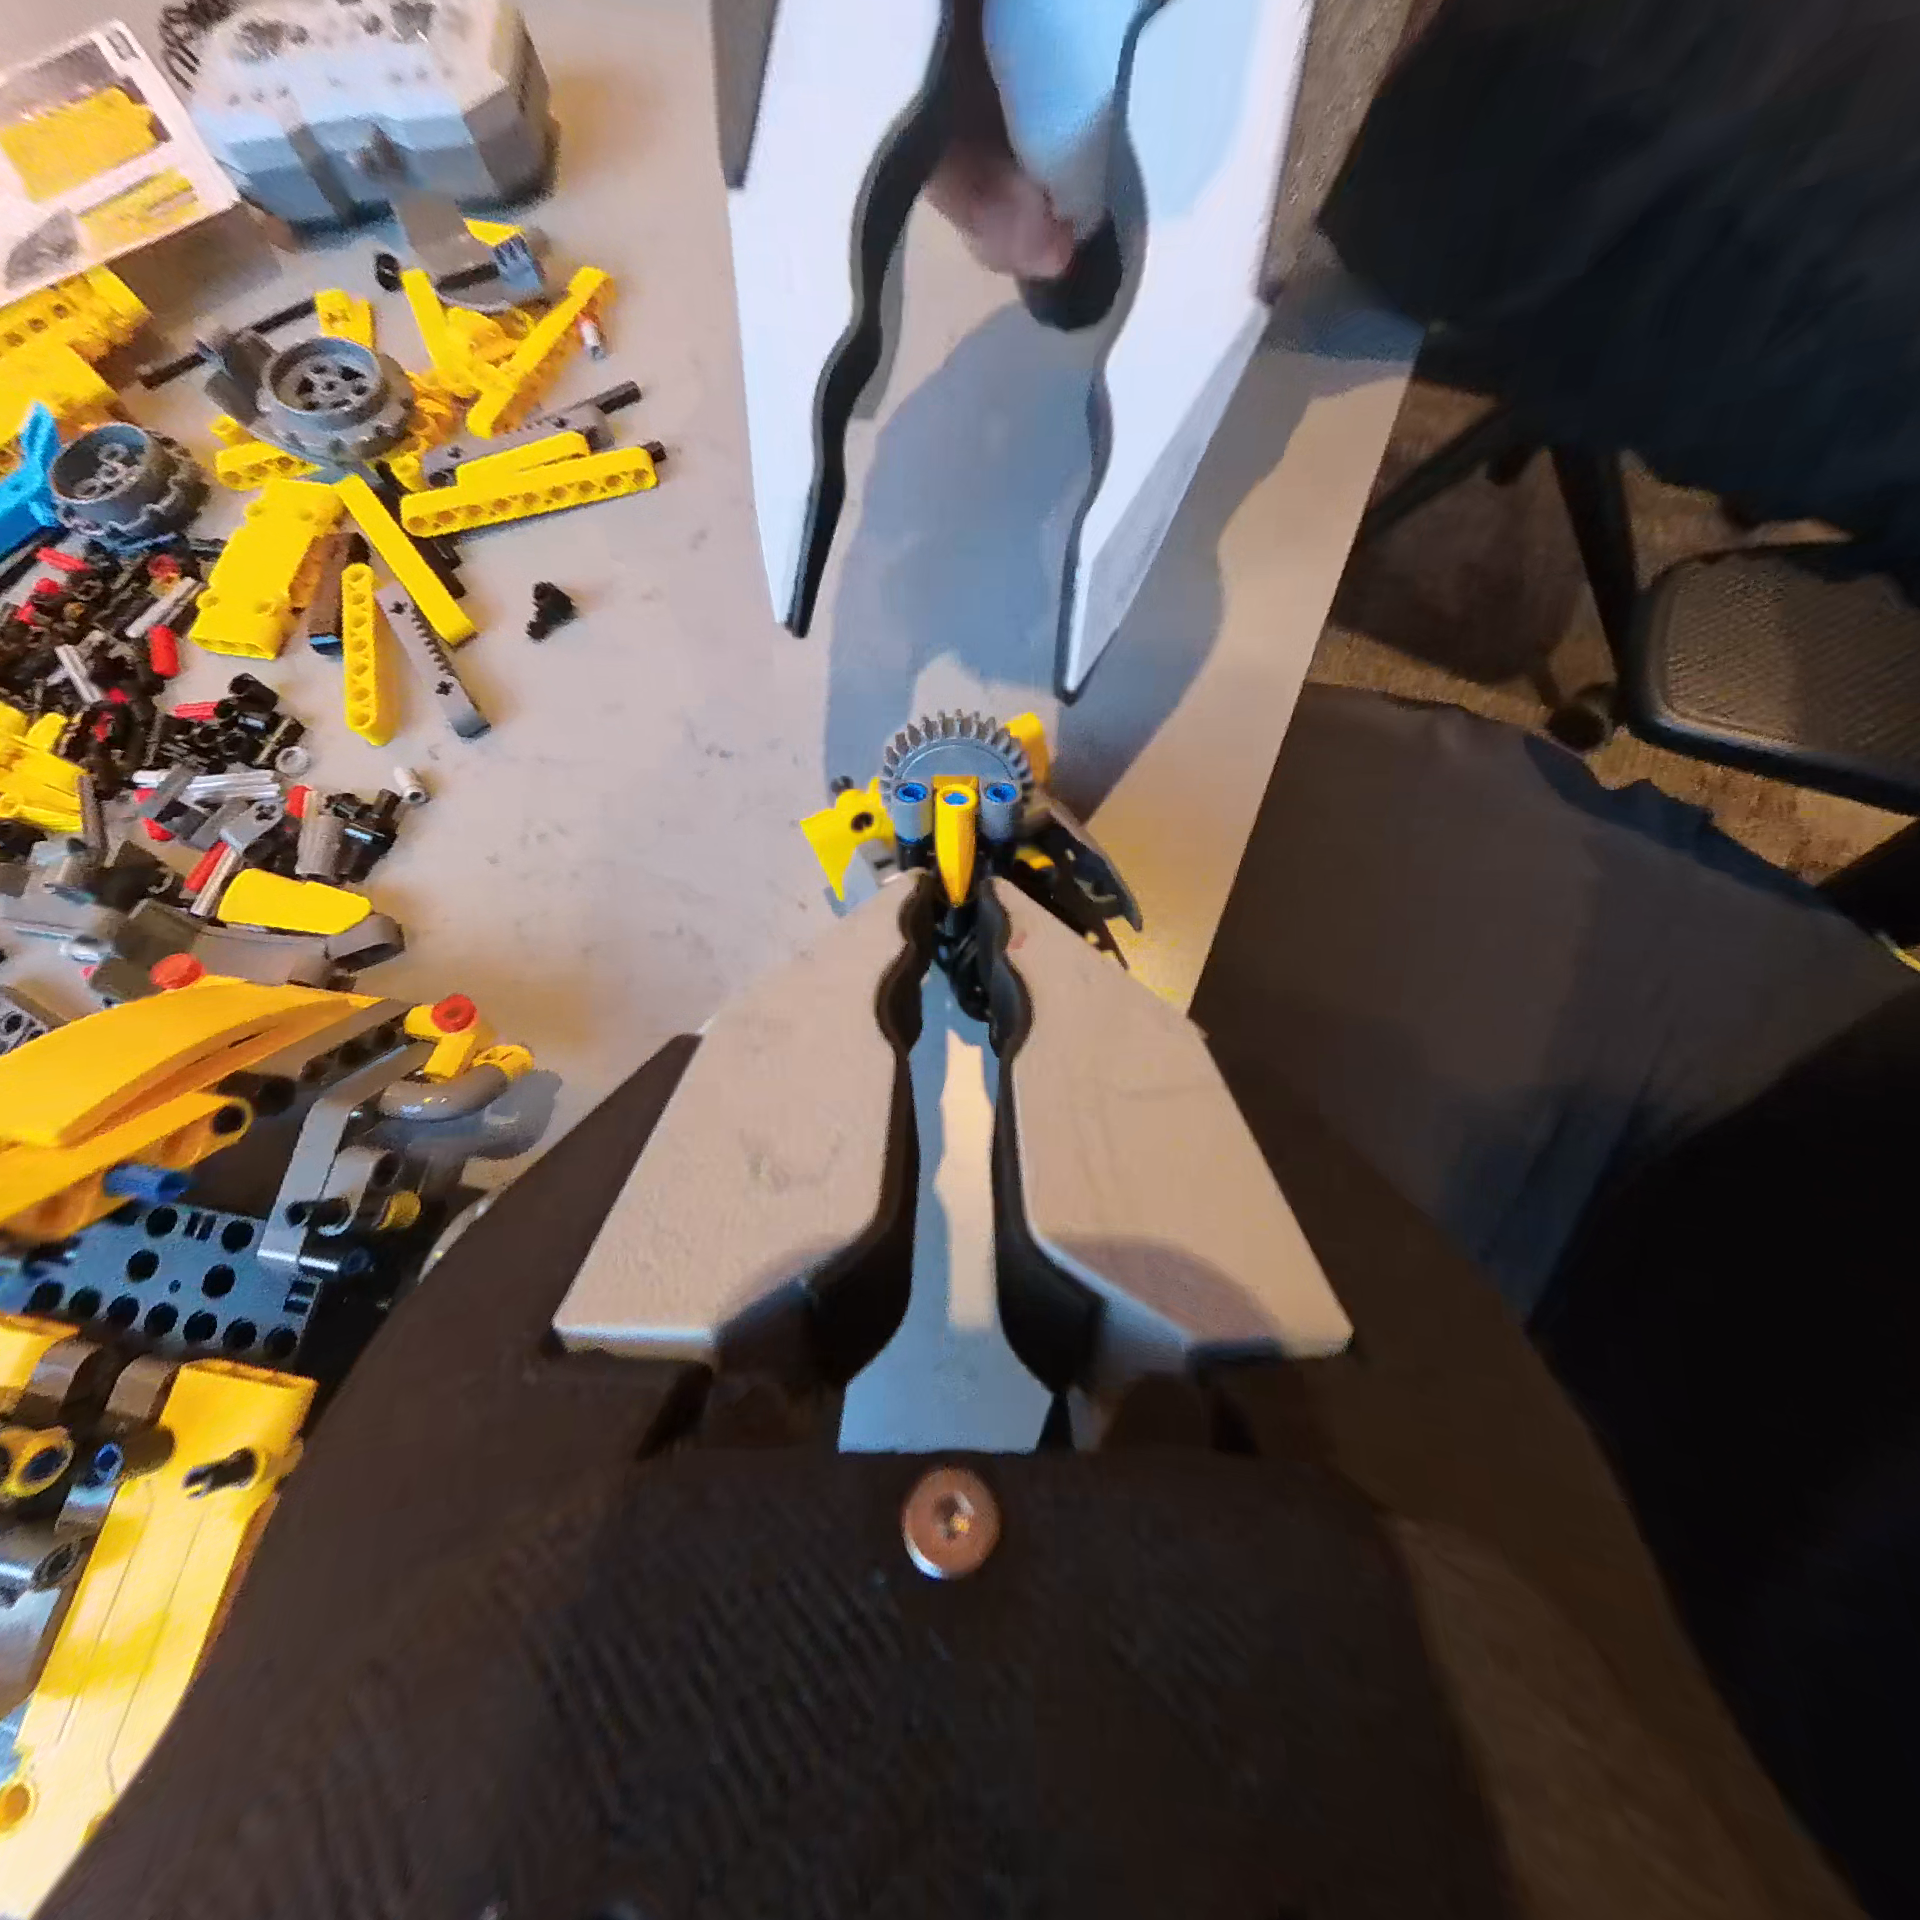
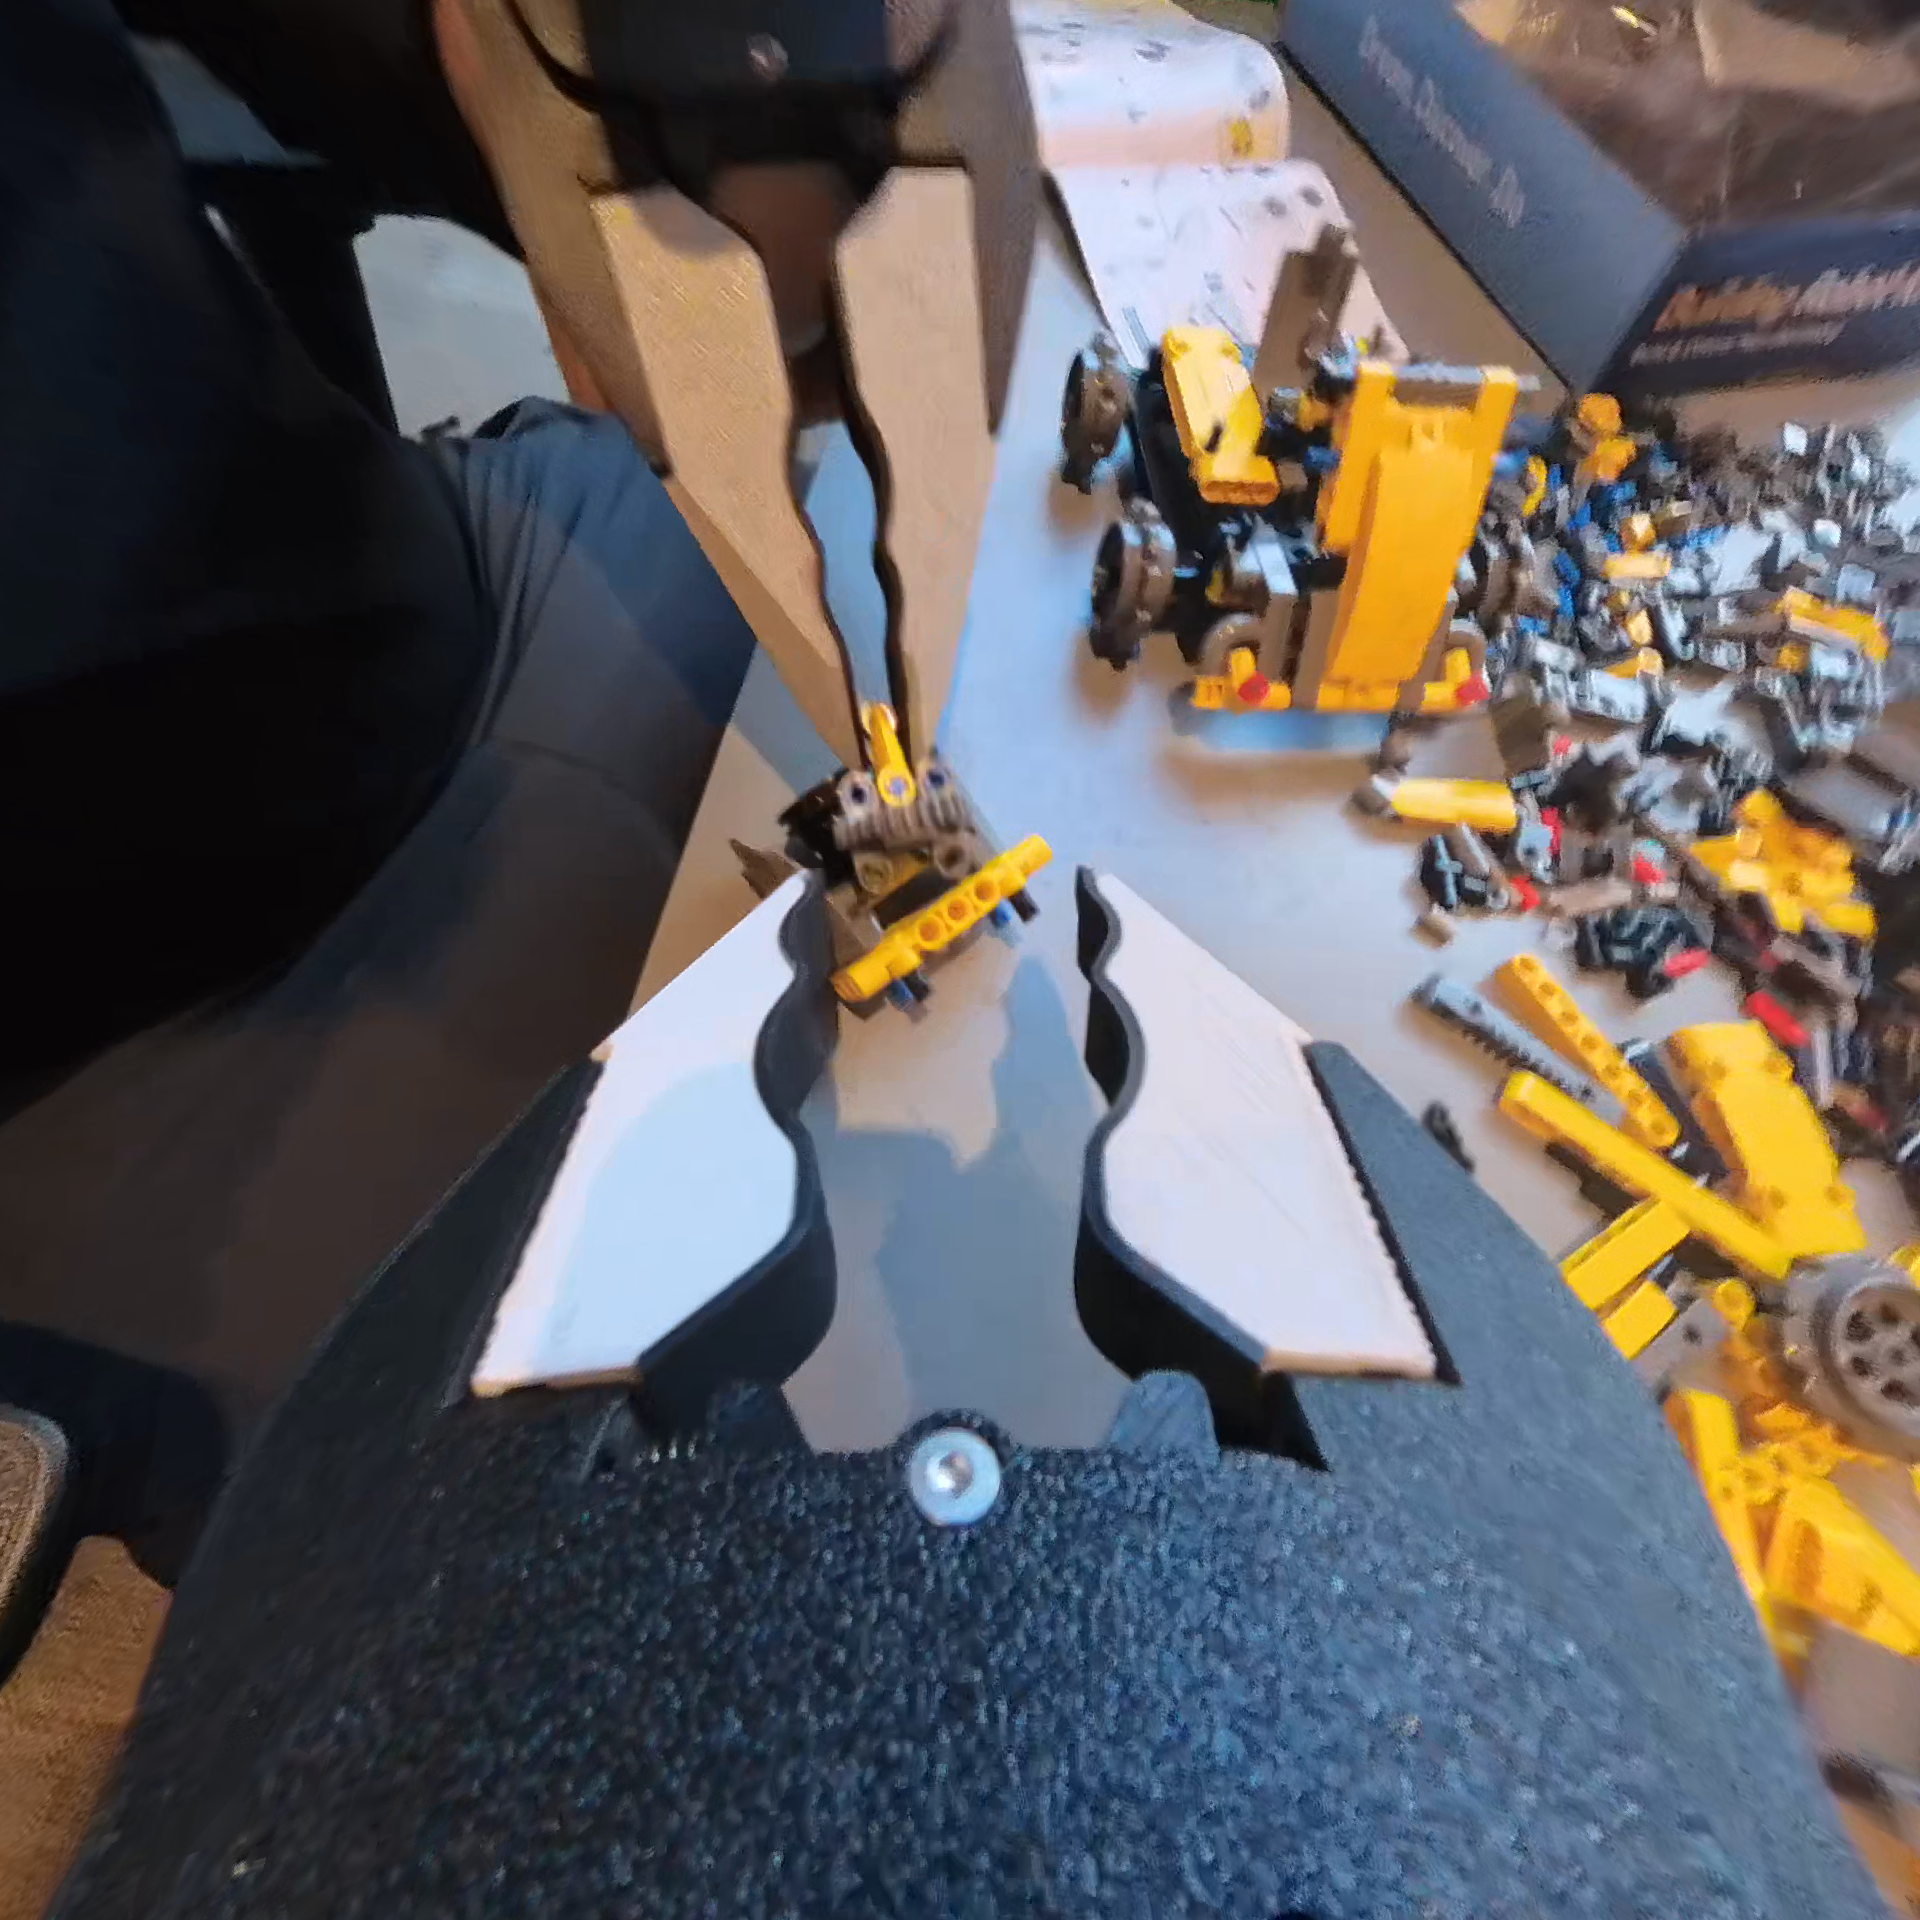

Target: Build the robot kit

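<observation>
My left gripper (image 1: 951, 899) is shut on a small brick assembly (image 1: 961, 821) with a grey gear, blue pins and a yellow piece, and holds it over the grey table (image 1: 644, 790) near its edge. In the right wrist view the left gripper (image 2: 883, 732) comes in from the top and pinches the assembly's (image 2: 914, 883) yellow piece. My right gripper (image 2: 940, 883) is open, with its fingertips on either side of the assembly's yellow beam; its left finger is close to or touching it. In the left wrist view the right gripper (image 1: 935, 655) is open just beyond the assembly.
A pile of yellow, black and grey loose bricks (image 1: 312, 540) with wheels covers the table. A partly built yellow vehicle (image 2: 1330, 540), a dark box (image 2: 1558, 208), a printed booklet (image 1: 83, 156) and a grey block (image 1: 364, 104) lie there. A person's legs (image 1: 1507, 1039) and a chair (image 1: 1766, 665) are beside the table edge. The tips of one gripper are about 4 cm away from the tips of the other. About 30 cm separates my right fingertips from the grey block (image 1: 364, 104).
</observation>
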Motion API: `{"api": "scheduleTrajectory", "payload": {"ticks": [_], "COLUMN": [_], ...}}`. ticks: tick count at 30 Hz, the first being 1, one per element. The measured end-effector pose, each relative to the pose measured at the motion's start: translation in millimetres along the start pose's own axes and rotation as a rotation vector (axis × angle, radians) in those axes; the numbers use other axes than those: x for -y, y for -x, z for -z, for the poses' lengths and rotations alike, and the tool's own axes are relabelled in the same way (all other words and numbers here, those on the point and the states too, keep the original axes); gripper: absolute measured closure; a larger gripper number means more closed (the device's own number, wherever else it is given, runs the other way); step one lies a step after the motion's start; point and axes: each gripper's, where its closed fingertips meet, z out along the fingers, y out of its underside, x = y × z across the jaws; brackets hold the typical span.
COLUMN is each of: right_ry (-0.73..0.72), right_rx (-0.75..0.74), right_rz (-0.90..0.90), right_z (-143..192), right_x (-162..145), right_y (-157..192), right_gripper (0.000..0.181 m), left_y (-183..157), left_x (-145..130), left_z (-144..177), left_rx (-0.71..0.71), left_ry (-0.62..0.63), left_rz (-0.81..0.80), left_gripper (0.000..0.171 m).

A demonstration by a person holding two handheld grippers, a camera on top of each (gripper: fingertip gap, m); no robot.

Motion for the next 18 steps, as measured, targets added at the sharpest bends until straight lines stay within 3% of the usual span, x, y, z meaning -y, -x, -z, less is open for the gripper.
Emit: {"api": "scheduleTrajectory", "payload": {"ticks": [8, 18], "right_ry": [0.219, 0.342], "right_rx": [0.067, 0.045], "right_rz": [0.148, 0.189], "right_z": [-13.6, -22.0], "right_x": [2.3, 2.4], "right_y": [14.0, 14.8], "right_gripper": [0.142, 0.155], "left_y": [-7.5, -4.8], "left_x": [7.3, 5.9], "left_z": [-4.4, -4.4], "left_rx": [0.005, 0.041], "left_ry": [0.017, 0.024], "left_rz": [-0.03, -0.048], "left_gripper": [0.166, 0.166]}}
